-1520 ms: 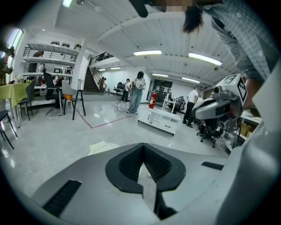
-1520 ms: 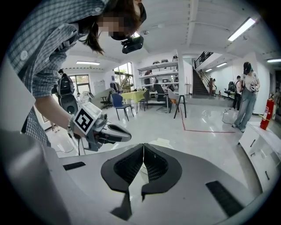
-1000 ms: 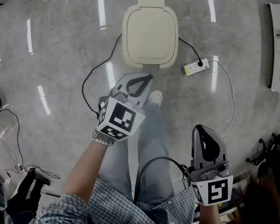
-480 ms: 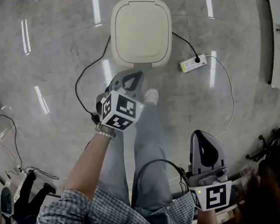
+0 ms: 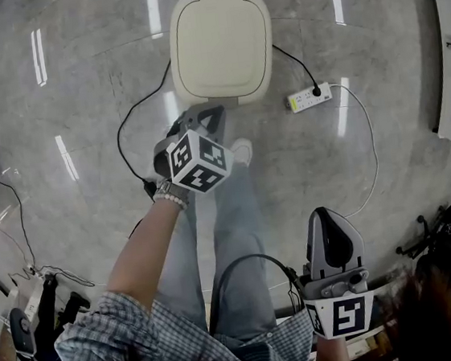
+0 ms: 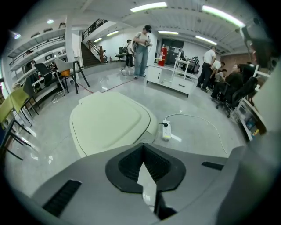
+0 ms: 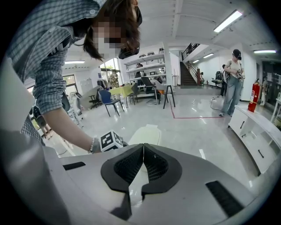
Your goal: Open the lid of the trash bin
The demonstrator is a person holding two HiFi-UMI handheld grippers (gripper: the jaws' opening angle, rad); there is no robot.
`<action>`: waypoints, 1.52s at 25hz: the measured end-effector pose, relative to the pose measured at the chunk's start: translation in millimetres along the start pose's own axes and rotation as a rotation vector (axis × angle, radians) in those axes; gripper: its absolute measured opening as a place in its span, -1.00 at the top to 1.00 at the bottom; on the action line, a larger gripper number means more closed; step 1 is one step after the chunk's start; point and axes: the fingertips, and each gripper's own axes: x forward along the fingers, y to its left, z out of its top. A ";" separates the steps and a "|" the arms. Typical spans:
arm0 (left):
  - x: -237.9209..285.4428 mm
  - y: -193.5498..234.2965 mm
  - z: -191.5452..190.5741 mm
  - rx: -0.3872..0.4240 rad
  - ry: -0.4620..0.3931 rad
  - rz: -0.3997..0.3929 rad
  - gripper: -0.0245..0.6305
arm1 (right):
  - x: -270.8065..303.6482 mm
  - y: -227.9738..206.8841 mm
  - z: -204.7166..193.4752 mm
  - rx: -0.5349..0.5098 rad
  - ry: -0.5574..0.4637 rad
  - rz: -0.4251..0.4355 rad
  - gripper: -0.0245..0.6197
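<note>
A glossy grey floor mirrors ceiling strip lights, with a staircase, chairs and white cabinets around.

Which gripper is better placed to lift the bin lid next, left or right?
Left. The left gripper sits near the front edge of the closed lid; the right gripper hangs far back from it.

Right claw: jaws together, nothing between.
Trash bin: cream, lid down, beyond claw tips.
Marker cube: just left of bin.
</note>
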 end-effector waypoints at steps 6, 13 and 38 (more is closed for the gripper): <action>7.5 -6.8 -12.1 0.078 0.049 0.045 0.93 | -4.2 -7.3 -4.5 0.013 -0.007 -0.011 0.86; 8.1 -8.1 -14.8 0.132 0.075 0.062 0.93 | -4.0 -8.2 -6.1 0.030 -0.008 -0.015 0.86; -30.9 4.4 14.5 0.034 -0.038 -0.007 0.93 | -17.3 1.5 15.0 0.038 -0.061 -0.035 0.86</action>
